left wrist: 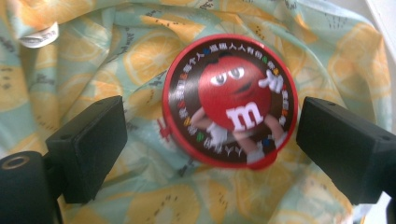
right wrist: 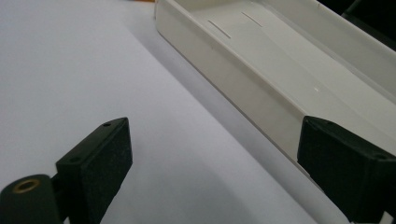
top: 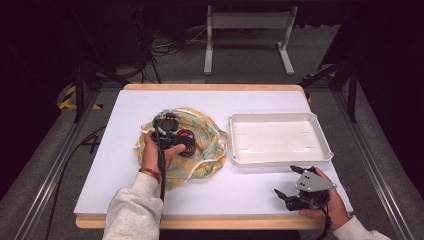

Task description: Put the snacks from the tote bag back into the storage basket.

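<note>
A white table top (top: 125, 195) takes up the middle of the high view, with dark floor around it. On its right half, right of centre in the frame, sits a shallow white tray (top: 240, 155); in the right gripper view its long wall runs from the top centre down toward the lower right. Left of centre lies a crumpled cloth (top: 210, 130) printed with orange slices on pale green, just beside the tray's left end. The left gripper (top: 167, 131) hangs over the cloth, and the right gripper (top: 292, 181) rests near the table's lower right edge, its jaws spread with nothing between them. In the middle of the left gripper view a round red tin (left wrist: 230, 100) with a cartoon candy figure on its lid lies on the cloth; the left jaws stand apart on either side of it, clear of its rim, not gripping.
</note>
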